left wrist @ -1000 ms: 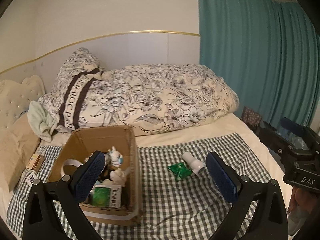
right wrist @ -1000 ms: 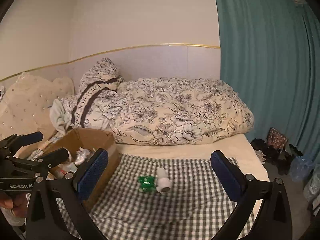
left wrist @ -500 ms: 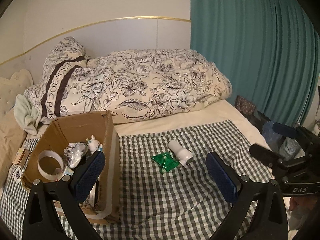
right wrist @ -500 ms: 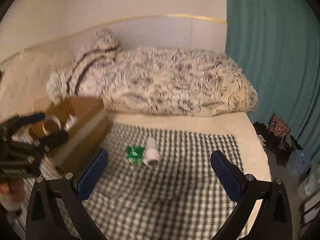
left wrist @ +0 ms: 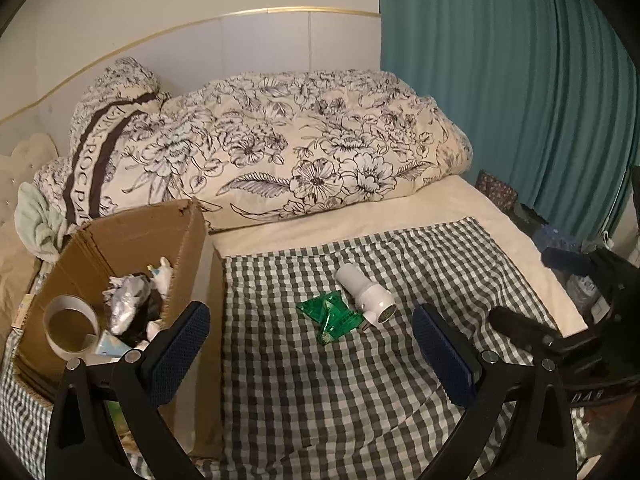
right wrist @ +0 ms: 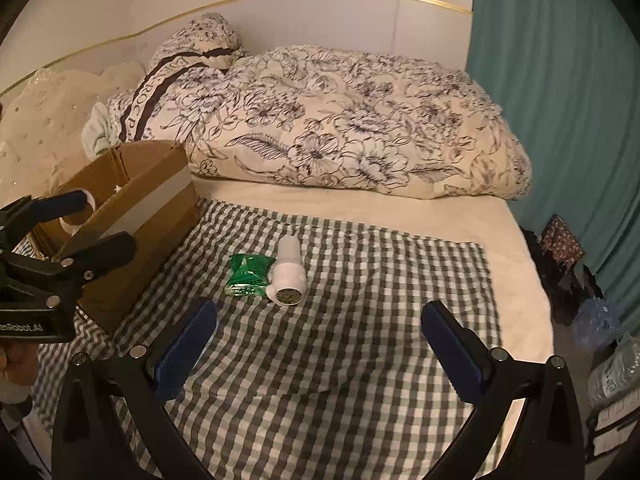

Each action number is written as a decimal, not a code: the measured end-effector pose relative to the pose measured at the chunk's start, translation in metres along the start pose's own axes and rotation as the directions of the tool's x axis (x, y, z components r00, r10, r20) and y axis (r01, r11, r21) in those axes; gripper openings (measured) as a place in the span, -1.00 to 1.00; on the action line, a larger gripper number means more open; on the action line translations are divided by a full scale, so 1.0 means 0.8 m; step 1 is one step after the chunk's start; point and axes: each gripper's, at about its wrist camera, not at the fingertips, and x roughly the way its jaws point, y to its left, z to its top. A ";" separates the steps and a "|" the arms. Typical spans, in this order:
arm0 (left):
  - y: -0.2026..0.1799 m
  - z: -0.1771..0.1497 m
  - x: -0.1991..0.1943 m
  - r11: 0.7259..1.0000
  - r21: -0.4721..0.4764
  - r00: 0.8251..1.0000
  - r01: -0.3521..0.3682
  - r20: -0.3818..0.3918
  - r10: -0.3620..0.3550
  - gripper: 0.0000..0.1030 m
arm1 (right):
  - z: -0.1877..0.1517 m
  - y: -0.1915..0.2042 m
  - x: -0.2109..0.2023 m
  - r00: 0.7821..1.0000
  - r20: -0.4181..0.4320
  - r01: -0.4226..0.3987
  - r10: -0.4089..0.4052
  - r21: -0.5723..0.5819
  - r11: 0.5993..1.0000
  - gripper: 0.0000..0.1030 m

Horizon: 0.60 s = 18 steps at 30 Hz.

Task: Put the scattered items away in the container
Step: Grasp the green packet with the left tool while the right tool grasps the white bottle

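Note:
A green foil packet (left wrist: 333, 315) (right wrist: 247, 275) and a white cylindrical bottle (left wrist: 365, 298) (right wrist: 289, 270) lie side by side, touching, on the checked cloth (left wrist: 340, 380) (right wrist: 360, 340). The cardboard box (left wrist: 186, 264) (right wrist: 140, 192) stands at the left and holds a tape roll (left wrist: 70, 328), a crumpled silver wrapper (left wrist: 128, 304), a small white figure (left wrist: 162, 274) and other items. My left gripper (left wrist: 312, 354) is open and empty, short of the packet; it also shows in the right wrist view (right wrist: 86, 228). My right gripper (right wrist: 320, 350) is open and empty, short of the bottle.
A floral duvet (left wrist: 300, 152) (right wrist: 352, 120) and pillow (left wrist: 104, 136) lie behind the cloth. A teal curtain (left wrist: 500, 92) (right wrist: 560, 100) hangs at the right. Bags and plastic bottles (right wrist: 600, 320) sit on the floor beyond the bed's right edge.
Both grippers have swung down and closer to the packet and bottle. The left view has shifted right, away from the box. Both stay open.

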 end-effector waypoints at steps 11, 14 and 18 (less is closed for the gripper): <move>0.003 0.000 0.074 0.999 -0.050 0.995 0.004 -0.101 -0.009 1.00 | -0.007 0.017 0.078 0.992 -0.101 -0.080 0.071 -0.088 0.993 0.90; 0.006 -0.003 0.096 0.998 -0.062 0.991 -0.002 -0.136 -0.007 0.96 | -0.016 0.017 0.098 0.987 -0.139 -0.095 0.082 -0.091 0.991 0.85; 0.005 -0.004 0.125 0.998 -0.065 0.986 -0.010 -0.166 -0.001 0.95 | -0.028 0.009 0.123 0.980 -0.175 -0.103 0.090 -0.068 0.992 0.62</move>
